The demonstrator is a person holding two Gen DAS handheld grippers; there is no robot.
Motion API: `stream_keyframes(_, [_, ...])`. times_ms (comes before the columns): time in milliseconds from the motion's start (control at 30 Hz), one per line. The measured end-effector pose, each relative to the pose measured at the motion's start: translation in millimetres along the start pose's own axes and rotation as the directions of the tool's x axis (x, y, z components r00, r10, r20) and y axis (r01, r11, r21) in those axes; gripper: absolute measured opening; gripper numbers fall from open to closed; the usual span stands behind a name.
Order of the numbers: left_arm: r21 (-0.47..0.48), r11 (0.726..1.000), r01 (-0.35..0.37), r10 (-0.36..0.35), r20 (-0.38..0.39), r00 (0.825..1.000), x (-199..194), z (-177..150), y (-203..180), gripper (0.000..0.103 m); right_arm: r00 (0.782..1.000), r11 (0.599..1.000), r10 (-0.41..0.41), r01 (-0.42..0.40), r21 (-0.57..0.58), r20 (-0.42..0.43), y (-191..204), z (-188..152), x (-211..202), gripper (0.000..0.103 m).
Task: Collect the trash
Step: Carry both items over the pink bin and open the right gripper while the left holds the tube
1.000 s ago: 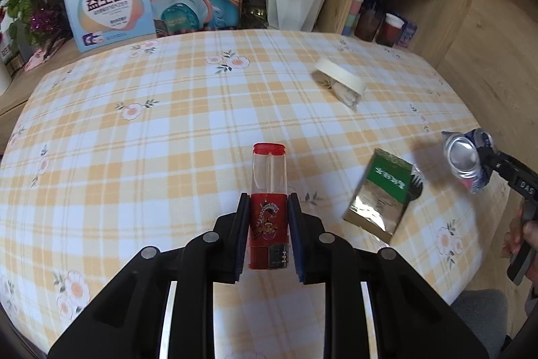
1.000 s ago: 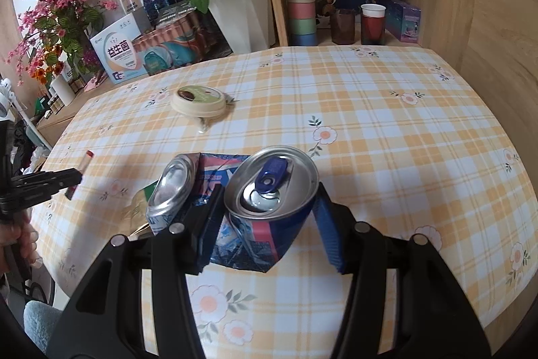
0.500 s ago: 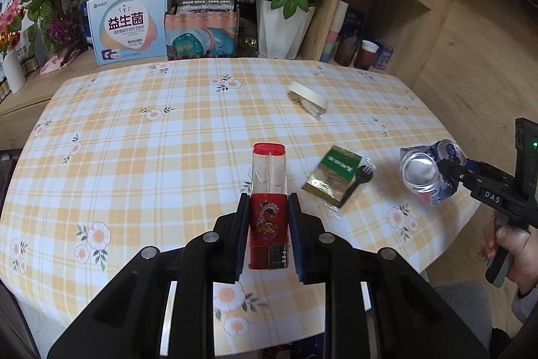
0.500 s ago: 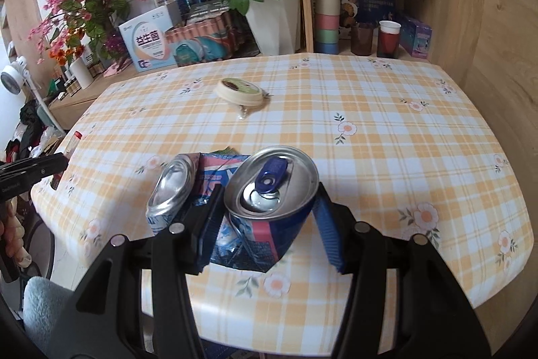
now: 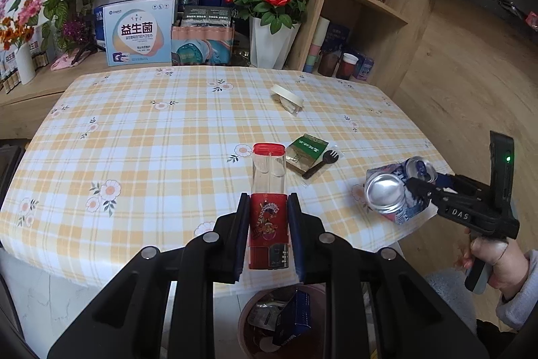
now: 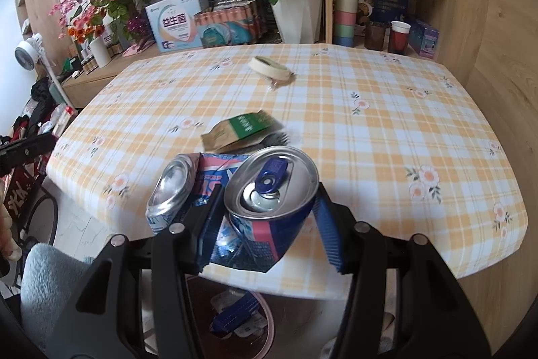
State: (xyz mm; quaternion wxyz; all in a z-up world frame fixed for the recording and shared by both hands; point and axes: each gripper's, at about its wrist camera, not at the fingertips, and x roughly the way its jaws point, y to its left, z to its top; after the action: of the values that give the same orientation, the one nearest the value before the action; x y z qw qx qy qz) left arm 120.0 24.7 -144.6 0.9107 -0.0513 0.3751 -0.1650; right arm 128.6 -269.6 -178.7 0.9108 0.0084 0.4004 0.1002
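My left gripper (image 5: 268,236) is shut on a small clear bottle with a red cap and red label (image 5: 268,187), held over the table's near edge. Below it a brown bin (image 5: 282,323) holds a blue box and other scraps. My right gripper (image 6: 269,217) is shut on a crushed blue drink can (image 6: 269,197), also seen from the left wrist as the can (image 5: 393,190). The same bin (image 6: 242,315) shows under it. On the checked tablecloth (image 5: 151,140) lie a green and gold packet (image 5: 304,153), a black plastic fork (image 5: 319,164) and a tape roll (image 5: 285,95).
Behind the table a low shelf carries boxes (image 5: 139,34), a white vase of red roses (image 5: 270,42) and pink flowers. A wooden shelf unit (image 5: 363,5) with cups stands at the back right. A person's hand (image 5: 491,261) holds the right gripper's handle. Grey fabric (image 6: 50,278) lies by the bin.
Both grippers have pulled back from over the table toward its near edge and risen, each keeping its grip. The bin has come into view beneath them.
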Motion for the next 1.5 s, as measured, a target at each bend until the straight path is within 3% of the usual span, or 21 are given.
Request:
stream_keyframes(600, [-0.043, 0.999, -0.016, 0.019, 0.064, 0.998, -73, -43, -9, 0.022, 0.999, 0.996, 0.041, -0.043, -0.083, -0.025, 38, -49, -37, 0.054])
stream_keyframes(1067, [-0.095, 0.995, 0.024, -0.02, 0.046, 0.999, -69, -63, -7, 0.022, 0.984, 0.986, 0.095, -0.114, -0.123, -0.148, 68, -89, -12, 0.054])
stream_keyframes(1500, [-0.118, 0.993, 0.025, -0.022, 0.029, 0.999, -65, -71, -2, 0.022, 0.96, 0.967, 0.154, -0.195, -0.164, -0.234, 102, -104, 13, 0.055])
